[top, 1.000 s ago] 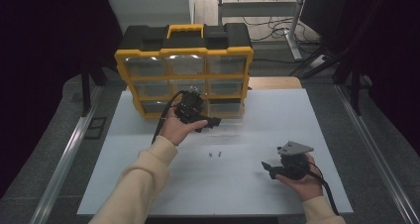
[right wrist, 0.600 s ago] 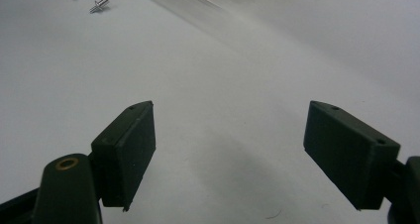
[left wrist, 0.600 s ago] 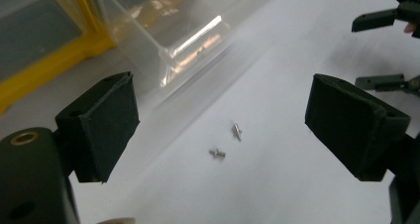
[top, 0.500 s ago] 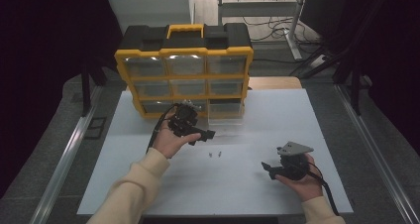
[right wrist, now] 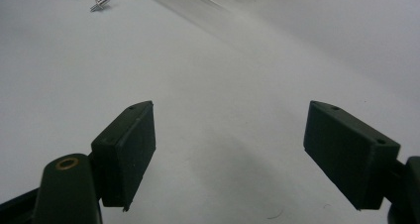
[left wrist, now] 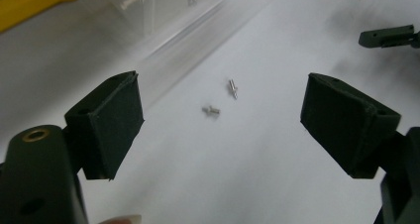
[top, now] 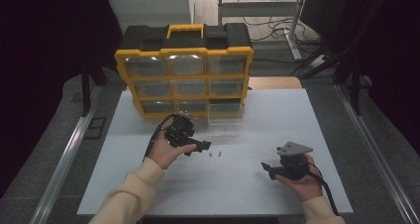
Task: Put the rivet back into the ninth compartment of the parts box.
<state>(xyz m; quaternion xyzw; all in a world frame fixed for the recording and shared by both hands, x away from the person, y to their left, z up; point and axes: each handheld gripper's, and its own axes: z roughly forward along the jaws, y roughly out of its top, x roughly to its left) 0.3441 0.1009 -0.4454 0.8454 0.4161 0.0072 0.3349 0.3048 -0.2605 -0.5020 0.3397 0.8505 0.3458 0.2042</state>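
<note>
small metal pins (left wrist: 220, 99), matte white table (top: 247, 179)

From here I see the white table (top: 247, 184) lit evenly from above while the room around it is near black. Glare flares on the organiser's (top: 184, 70) top drawers. Beyond my left gripper (left wrist: 223, 120), the clear drawer (left wrist: 163, 6) smears into blur; the screws (left wrist: 220, 100) ahead are soft; dim shadow pools beneath my right gripper (right wrist: 228, 149).
</note>
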